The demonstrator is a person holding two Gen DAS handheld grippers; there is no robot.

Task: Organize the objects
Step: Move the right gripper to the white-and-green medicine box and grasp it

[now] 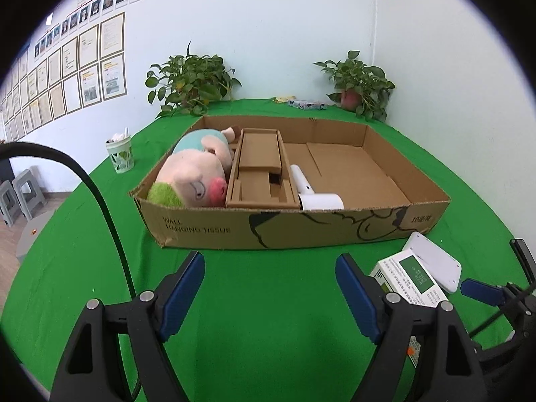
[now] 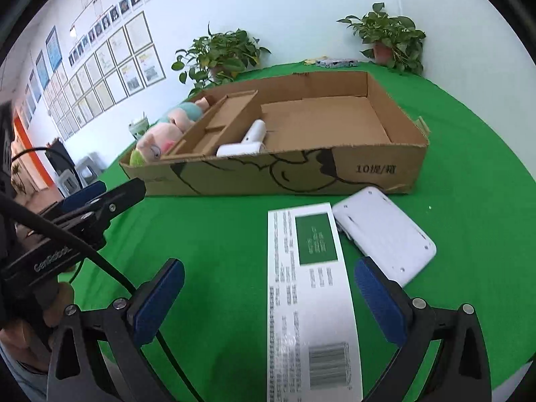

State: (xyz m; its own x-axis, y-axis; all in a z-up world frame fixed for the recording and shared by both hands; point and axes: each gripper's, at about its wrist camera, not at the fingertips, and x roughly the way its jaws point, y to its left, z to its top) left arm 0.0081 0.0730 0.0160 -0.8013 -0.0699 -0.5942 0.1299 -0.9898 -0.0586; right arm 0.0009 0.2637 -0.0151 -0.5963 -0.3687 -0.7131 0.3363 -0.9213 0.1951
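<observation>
A shallow cardboard box (image 1: 335, 231) (image 2: 385, 167) sits on the green table. Inside it lie a pink plush pig (image 1: 194, 177) (image 2: 160, 140), a cardboard insert (image 1: 261, 167) (image 2: 214, 127) and a white lint roller (image 1: 315, 194) (image 2: 248, 140). In front of the box lie a white carton with a green label (image 2: 308, 284) (image 1: 408, 281) and a flat white device (image 2: 385, 234) (image 1: 435, 261). My left gripper (image 1: 269, 284) is open and empty above the cloth. My right gripper (image 2: 268, 298) is open, its fingers either side of the carton.
Two potted plants (image 1: 191, 83) (image 1: 358, 83) stand at the table's far edge, with a small patterned packet (image 1: 306, 104) between them. A green cup (image 1: 120, 154) stands left of the box. A black cable (image 1: 100, 201) hangs at the left. Grey stools (image 1: 20, 194) stand beyond the table.
</observation>
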